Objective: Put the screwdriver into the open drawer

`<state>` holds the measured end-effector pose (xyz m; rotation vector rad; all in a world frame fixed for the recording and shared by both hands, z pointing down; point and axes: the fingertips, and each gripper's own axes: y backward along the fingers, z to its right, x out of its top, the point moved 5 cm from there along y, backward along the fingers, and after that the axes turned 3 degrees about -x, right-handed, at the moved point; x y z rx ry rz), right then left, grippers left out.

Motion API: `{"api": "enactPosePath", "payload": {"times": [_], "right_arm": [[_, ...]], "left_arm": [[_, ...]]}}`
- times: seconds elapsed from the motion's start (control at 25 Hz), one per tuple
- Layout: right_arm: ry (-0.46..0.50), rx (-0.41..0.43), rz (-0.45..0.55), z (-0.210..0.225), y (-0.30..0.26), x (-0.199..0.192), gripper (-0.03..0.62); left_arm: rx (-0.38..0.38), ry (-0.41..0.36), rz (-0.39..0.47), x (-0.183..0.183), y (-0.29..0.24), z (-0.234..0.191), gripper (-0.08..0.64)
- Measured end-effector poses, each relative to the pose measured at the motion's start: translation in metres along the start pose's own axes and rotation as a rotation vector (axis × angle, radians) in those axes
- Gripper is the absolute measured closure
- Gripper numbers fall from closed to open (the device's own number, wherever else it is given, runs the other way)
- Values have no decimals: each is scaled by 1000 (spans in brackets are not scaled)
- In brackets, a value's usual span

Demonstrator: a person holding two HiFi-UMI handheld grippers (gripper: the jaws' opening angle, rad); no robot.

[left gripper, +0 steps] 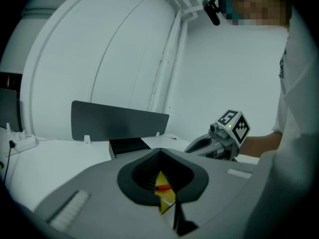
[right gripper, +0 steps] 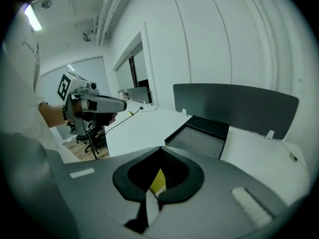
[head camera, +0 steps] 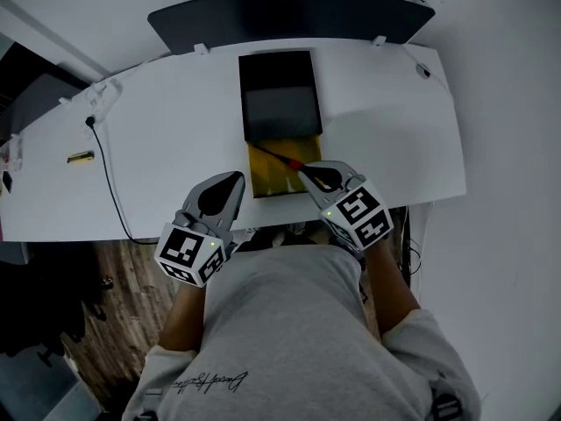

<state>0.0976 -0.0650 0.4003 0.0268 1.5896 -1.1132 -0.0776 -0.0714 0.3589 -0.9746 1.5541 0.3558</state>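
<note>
The screwdriver (head camera: 282, 157), with a thin black shaft and a red handle, slants over the open yellow drawer (head camera: 266, 181) of the black drawer unit (head camera: 279, 95). My right gripper (head camera: 306, 172) is shut at the handle end and seems to hold it; in the right gripper view its jaws (right gripper: 159, 148) meet and hide the tool. My left gripper (head camera: 238, 176) hovers shut and holding nothing at the drawer's front left corner. In the left gripper view, the red handle (left gripper: 163, 187) shows over the yellow drawer through the shut jaws (left gripper: 160, 151), with the right gripper (left gripper: 189, 146) to the right.
The white desk (head camera: 158, 139) carries a black cable (head camera: 107, 169), a small yellow item (head camera: 81, 156) at the far left and a white power strip (head camera: 102, 95). A dark panel (head camera: 289, 14) stands along the back edge. The desk's front edge lies just under both grippers.
</note>
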Motion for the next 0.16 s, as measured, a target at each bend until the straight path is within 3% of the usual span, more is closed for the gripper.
{"api": "enactPosePath", "payload": {"times": [0.16], "right_arm": [[6, -2, 2, -1, 3, -2, 580]], "left_arm": [[0, 2, 7, 0, 2, 4, 560]]}}
